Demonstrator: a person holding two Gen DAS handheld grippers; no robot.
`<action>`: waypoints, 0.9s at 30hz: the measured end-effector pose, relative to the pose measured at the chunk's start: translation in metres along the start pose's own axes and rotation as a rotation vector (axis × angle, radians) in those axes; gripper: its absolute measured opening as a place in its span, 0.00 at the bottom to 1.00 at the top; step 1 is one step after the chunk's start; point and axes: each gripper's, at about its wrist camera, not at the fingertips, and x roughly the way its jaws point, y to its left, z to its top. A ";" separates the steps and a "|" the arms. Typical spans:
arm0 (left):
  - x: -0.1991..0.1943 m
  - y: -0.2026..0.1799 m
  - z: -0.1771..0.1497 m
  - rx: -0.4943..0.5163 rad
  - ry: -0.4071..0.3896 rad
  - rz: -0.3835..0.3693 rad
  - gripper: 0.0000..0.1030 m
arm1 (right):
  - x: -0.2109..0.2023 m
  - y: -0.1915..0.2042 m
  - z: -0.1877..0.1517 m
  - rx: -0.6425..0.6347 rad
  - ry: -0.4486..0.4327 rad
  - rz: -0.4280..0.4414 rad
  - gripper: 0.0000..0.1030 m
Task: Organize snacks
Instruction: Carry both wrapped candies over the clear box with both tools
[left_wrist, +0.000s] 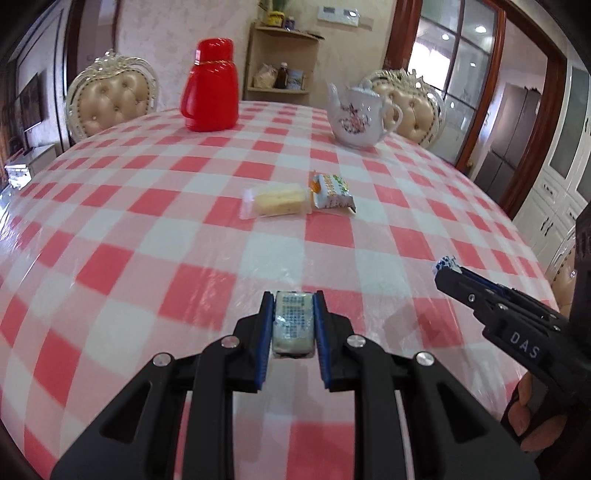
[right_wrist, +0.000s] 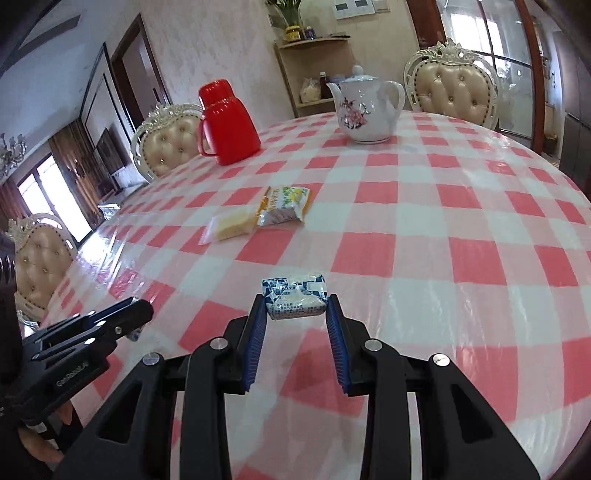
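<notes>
My left gripper (left_wrist: 293, 295) is shut on a small wrapped snack with blue print (left_wrist: 293, 325), held just above the checked tablecloth. My right gripper (right_wrist: 297, 301) is shut on a blue-and-white snack packet (right_wrist: 295, 295); it also shows at the right of the left wrist view (left_wrist: 448, 267). The left gripper appears at the left of the right wrist view (right_wrist: 136, 314). Mid-table lie a clear-wrapped yellow cake (left_wrist: 277, 199) (right_wrist: 232, 223) and a white-green packet (left_wrist: 332, 192) (right_wrist: 284, 205), touching each other.
A red thermos jug (left_wrist: 210, 86) (right_wrist: 227, 123) and a floral white teapot (left_wrist: 360, 114) (right_wrist: 364, 109) stand at the far side of the round table (left_wrist: 147, 240). Padded chairs (left_wrist: 112, 98) ring the table. A corner shelf (left_wrist: 282, 59) stands behind.
</notes>
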 end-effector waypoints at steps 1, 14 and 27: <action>-0.007 0.003 -0.004 -0.008 -0.010 0.001 0.21 | -0.002 0.002 -0.003 0.000 -0.001 0.001 0.31; -0.058 0.023 -0.047 -0.074 -0.066 0.057 0.21 | -0.029 0.058 -0.044 -0.074 0.017 0.087 0.31; -0.096 0.039 -0.089 -0.167 -0.085 0.052 0.21 | -0.058 0.091 -0.080 -0.038 0.040 0.235 0.32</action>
